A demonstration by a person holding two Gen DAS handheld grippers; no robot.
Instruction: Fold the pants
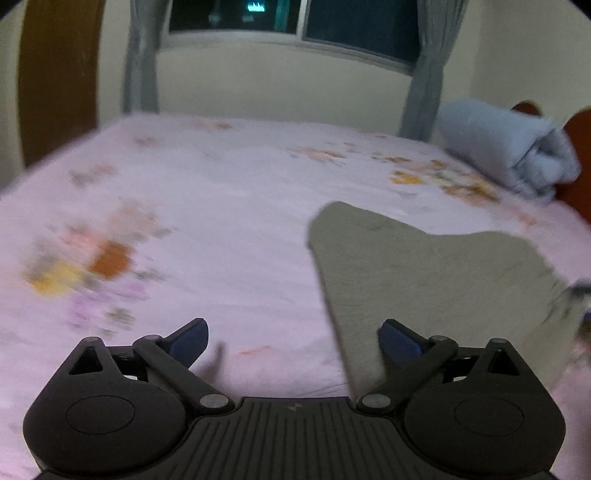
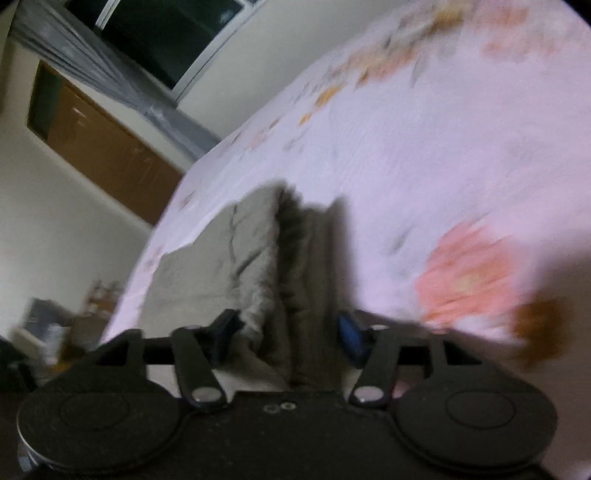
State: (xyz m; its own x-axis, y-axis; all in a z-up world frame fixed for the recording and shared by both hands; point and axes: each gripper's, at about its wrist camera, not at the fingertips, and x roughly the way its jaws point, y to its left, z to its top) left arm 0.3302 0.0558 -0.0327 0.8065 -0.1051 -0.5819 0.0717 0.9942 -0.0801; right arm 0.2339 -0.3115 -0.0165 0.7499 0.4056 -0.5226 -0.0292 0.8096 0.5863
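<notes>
We see a pink floral bedsheet [image 1: 229, 192] beneath a dark window [image 1: 295, 22] flanked by grey curtains [image 1: 142, 66]. A rolled blue blanket [image 1: 506, 147] lies at the bed's far right corner, and a brown wooden door [image 1: 59, 74] stands left.

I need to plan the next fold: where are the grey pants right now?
The grey pants lie on the floral bedsheet, right of centre in the left wrist view, below the rolled blue blanket. In the right wrist view, bunched fabric sits between the right claw's open fingers.
</notes>
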